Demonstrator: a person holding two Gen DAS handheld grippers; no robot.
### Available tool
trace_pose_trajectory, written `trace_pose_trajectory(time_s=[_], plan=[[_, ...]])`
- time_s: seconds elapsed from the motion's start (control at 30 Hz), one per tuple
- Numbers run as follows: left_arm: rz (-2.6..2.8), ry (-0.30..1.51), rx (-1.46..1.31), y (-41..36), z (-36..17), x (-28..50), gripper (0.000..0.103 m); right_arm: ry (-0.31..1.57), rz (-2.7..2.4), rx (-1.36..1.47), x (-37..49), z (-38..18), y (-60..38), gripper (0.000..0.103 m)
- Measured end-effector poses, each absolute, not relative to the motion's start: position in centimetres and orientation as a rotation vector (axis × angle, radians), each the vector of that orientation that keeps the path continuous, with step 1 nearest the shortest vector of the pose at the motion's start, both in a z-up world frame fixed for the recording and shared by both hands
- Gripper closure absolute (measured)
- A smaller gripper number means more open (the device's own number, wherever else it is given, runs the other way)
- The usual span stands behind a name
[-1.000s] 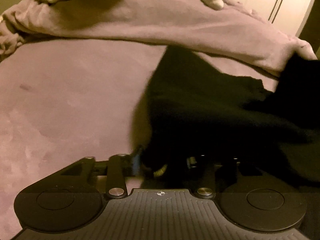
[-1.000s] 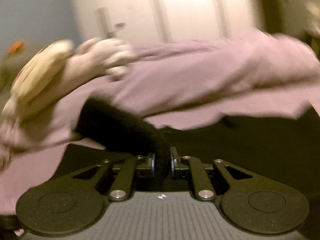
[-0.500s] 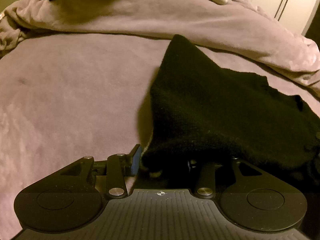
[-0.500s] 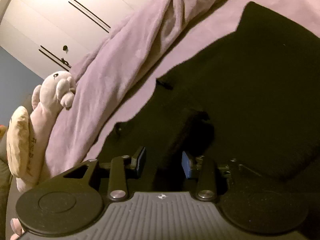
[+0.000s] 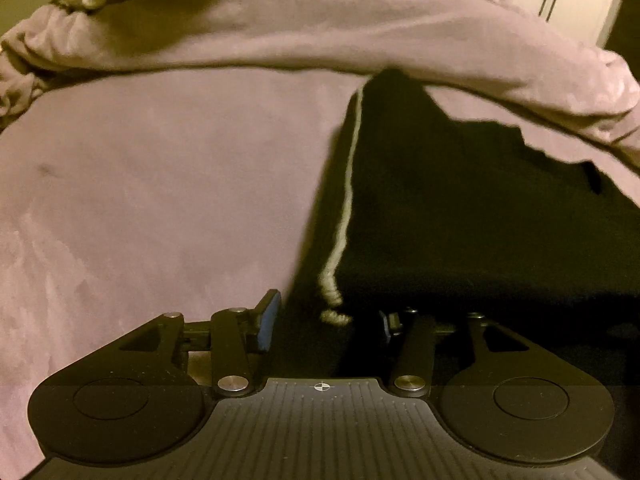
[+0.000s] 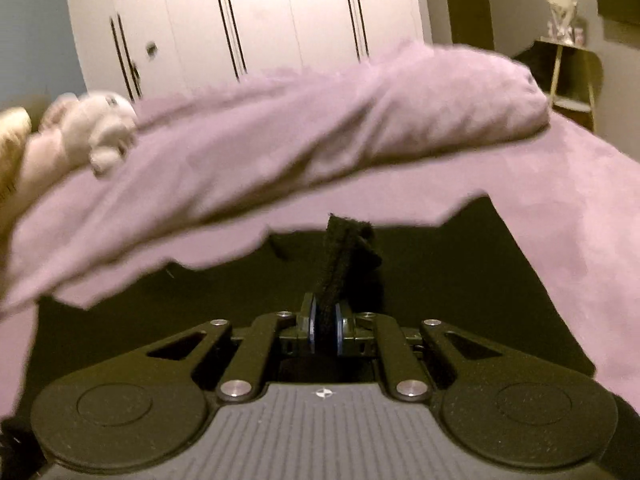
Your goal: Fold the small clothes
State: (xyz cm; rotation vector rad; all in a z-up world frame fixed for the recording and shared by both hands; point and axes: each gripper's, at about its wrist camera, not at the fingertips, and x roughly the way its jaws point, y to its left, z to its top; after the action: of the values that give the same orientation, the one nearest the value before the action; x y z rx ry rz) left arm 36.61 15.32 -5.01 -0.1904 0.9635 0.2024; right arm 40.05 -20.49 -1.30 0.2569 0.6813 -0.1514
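while the black garment [image 5: 460,208] is spread on the purple bed cover [image 5: 160,184], its state is noted below.
garment place: it is laid on the bed cover, its far corner touching the rolled purple blanket [image 5: 320,36] along the bed's far edge; a pale seam line [image 5: 348,196] is seen along its left border.
left gripper [image 5: 326,318]: its jaws are opening; the garment's near left edge is seen between them, but the pads are not pressed on it.
right gripper [image 6: 325,320]: it is closed tight on a raised pinch of black fabric [image 6: 348,248], which is stood up ahead of the fingertips.
key relation: the cloth is spread ahead of both grippers; the left border is run away from the left gripper toward the blanket.
nearer hand: the right is judged nearer to the fold, being the only one with a hold.
next move: the pinched part is probably to be carried across the garment.
background: a soft toy [image 6: 92,128] and wardrobe doors [image 6: 260,20] are seen beyond.
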Motion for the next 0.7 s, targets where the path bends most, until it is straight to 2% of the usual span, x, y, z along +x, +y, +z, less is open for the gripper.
trace_pose_trajectory(time_s=[0.1,0.23,0.3,0.4,0.43,0.47,0.7], plan=[[0.207,0.958,-0.193,15.3,-5.0,36.4,0.05,0.756,-0.172,0.364,39.9,-3.0,-22.3,0.086],[0.195,0.967,-0.227,15.7,-4.7,36.2,0.05,0.73,-0.184,0.591,39.4,-4.2,-25.0,0.068],[0.188,0.96,-0.228,15.7,-4.4,35.9,0.05,0.714,-0.174,0.709,39.8,-4.8,-26.0,0.067],[0.184,0.958,-0.22,15.6,-4.1,35.4,0.05,0.718,-0.169,0.773,41.1,-5.5,-26.4,0.07],[0.186,0.959,-0.217,15.5,-4.1,35.3,0.05,0.721,-0.167,0.757,41.5,-5.3,-26.2,0.084],[0.186,0.96,-0.212,15.4,-4.0,35.2,0.05,0.721,-0.169,0.714,41.9,-4.8,-25.8,0.093],[0.185,0.981,-0.231,14.7,-3.8,35.4,0.048,0.58,-0.187,0.195,41.0,0.3,-22.6,0.093]])
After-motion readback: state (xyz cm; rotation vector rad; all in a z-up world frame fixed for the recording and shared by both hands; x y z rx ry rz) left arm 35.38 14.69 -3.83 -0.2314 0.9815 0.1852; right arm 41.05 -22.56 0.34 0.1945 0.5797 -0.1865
